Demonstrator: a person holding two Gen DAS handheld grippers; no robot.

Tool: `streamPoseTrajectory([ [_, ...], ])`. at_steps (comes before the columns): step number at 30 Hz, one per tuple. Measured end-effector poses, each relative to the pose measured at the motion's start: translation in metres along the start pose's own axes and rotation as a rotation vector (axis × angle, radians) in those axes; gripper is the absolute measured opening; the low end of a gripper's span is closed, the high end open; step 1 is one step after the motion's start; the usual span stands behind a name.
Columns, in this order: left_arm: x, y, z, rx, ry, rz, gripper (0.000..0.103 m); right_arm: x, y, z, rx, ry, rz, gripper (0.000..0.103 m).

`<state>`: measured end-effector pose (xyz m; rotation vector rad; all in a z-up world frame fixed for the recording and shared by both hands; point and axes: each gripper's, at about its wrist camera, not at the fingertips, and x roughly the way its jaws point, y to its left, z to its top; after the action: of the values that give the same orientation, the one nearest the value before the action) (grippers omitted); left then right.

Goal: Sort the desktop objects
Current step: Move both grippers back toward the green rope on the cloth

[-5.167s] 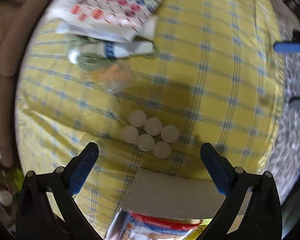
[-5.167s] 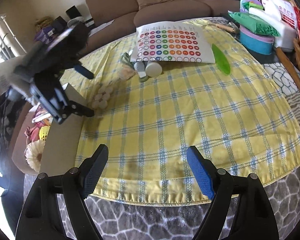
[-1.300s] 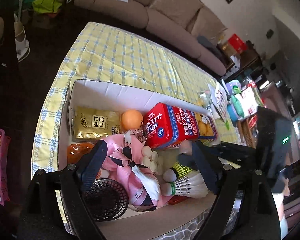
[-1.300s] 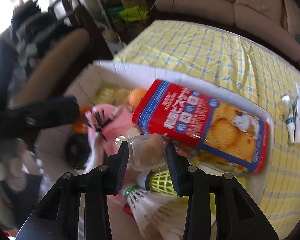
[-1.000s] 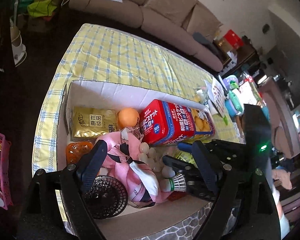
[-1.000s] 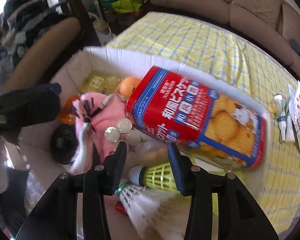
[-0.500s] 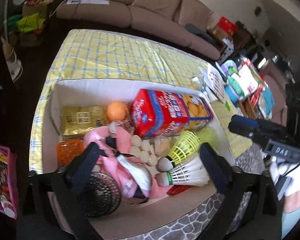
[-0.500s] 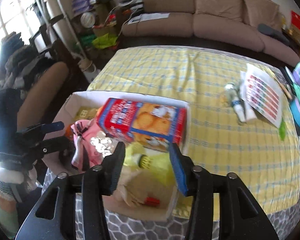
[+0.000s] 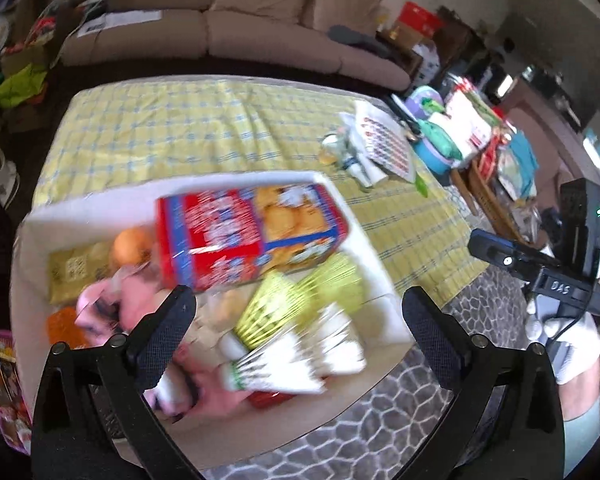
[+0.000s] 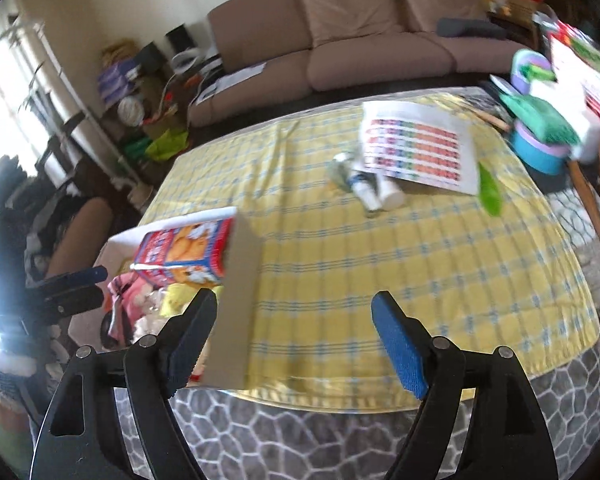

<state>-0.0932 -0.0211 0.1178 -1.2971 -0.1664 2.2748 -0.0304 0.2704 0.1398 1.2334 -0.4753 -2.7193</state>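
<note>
Both tools hang empty above the near end of the table. The left gripper (image 9: 299, 330) stands with its jaws spread wide and nothing between them, looking down into the white cardboard box (image 9: 364, 240). The right gripper (image 10: 292, 340) has just been opening its jaws — they too hold nothing — and it looks over the yellow checked cloth (image 10: 400, 252), with the box's near wall just beside its left finger. The box sits at the table's near corner and holds the red biscuit tin (image 9: 252, 236), an orange ball (image 9: 132, 246), a gold packet (image 9: 76, 272), something pink (image 9: 132, 304) and yellow and white shuttlecocks (image 9: 292, 332), all blurred. Well apart on the cloth lie two small white bottles (image 10: 374, 194) — touching the sticker sheet (image 10: 416, 148) — and a green leaf-shaped piece (image 10: 490, 192) by its corner.
</note>
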Motion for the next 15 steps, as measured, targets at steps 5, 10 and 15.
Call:
streamPoseTrajectory([
  [5,0.026,-0.036,0.034,0.132,0.039,0.106,0.103,-0.003,-0.033,-0.003,0.064,-0.042,-0.012,0.082],
  [10,0.069,-0.061,0.077,0.252,0.098,0.167,0.103,0.008,-0.054,0.004,0.084,-0.058,-0.028,0.082],
  [15,0.122,-0.078,0.123,0.407,0.184,0.259,0.081,0.026,-0.069,0.003,0.048,-0.008,-0.039,0.079],
])
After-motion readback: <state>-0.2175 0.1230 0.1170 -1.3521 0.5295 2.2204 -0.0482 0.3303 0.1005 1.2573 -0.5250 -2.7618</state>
